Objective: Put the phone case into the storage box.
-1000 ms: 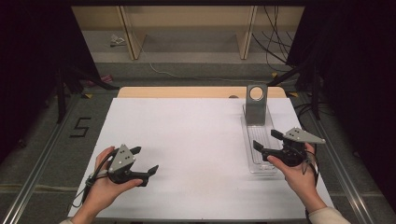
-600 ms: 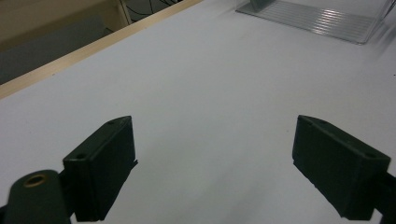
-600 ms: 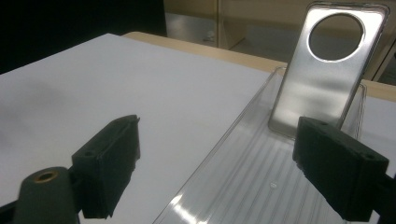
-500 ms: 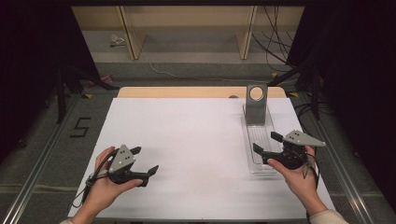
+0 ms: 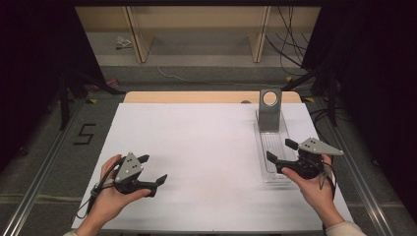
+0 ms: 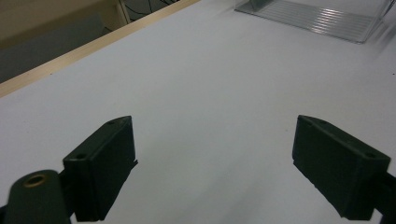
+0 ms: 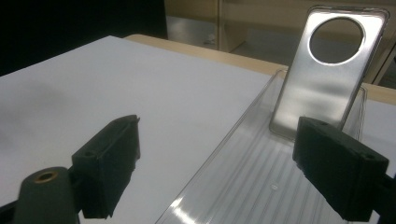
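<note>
The left gripper (image 5: pixel 150 170) is sitting low over the near left part of the white worktop (image 5: pixel 196 142), held in the person's left hand (image 5: pixel 110 196), with its fingers standing wide apart and nothing between them. In the left gripper view the two black fingers (image 6: pixel 103 163) are framing bare white surface, and the clear plastic tray (image 6: pixel 317 18) is showing far off at the top right.

The right gripper (image 5: pixel 282 152) is hovering at the near right of the worktop, held in the person's right hand (image 5: pixel 314 189), and its fingers are also spread apart and gripping nothing. It is pointing towards the near end of the clear plastic tray (image 5: pixel 271 147), a long narrow ribbed tray lying on the right side of the worktop and running from near to far. In the right gripper view one finger (image 7: pixel 108 161) is standing over white surface just left of the tray's rim, while the other is reaching over the tray's ribbed floor (image 7: pixel 252 177).

At the far end of the tray a metal plate (image 5: pixel 269 110) with a round hole near its top is standing upright, leaning slightly back. In the right gripper view the metal plate (image 7: pixel 317 84) is rising beyond the fingers, with its foot resting inside the tray.

The two grippers are well apart from each other.
</note>
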Motion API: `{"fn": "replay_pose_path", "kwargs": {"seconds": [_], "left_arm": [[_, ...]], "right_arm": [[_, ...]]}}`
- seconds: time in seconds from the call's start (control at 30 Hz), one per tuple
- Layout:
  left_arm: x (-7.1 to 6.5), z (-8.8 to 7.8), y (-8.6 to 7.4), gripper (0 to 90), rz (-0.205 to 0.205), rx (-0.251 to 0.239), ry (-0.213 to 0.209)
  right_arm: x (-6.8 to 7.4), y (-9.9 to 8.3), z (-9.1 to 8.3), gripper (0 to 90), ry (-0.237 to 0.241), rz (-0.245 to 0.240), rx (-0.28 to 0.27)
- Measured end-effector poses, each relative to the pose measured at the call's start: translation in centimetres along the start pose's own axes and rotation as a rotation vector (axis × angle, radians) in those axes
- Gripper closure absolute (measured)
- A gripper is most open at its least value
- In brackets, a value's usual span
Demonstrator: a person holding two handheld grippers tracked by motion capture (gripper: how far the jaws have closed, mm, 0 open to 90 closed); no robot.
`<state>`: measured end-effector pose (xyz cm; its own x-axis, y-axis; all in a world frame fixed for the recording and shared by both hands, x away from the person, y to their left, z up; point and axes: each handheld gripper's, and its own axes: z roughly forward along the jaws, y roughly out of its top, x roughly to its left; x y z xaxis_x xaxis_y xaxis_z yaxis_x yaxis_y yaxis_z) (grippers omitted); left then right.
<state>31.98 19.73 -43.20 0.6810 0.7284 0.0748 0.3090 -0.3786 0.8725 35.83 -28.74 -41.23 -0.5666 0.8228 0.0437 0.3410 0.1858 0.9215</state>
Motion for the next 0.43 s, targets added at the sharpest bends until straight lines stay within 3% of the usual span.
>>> {"fn": "replay_pose_path", "kwargs": {"seconds": [0.43], "left_arm": [[-0.01, 0.16, 0.0, 12.8, 0.001, 0.003, -0.003]], "right_arm": [[-0.39, -0.03, -0.23, 15.8, -0.036, 0.018, -0.025]]}}
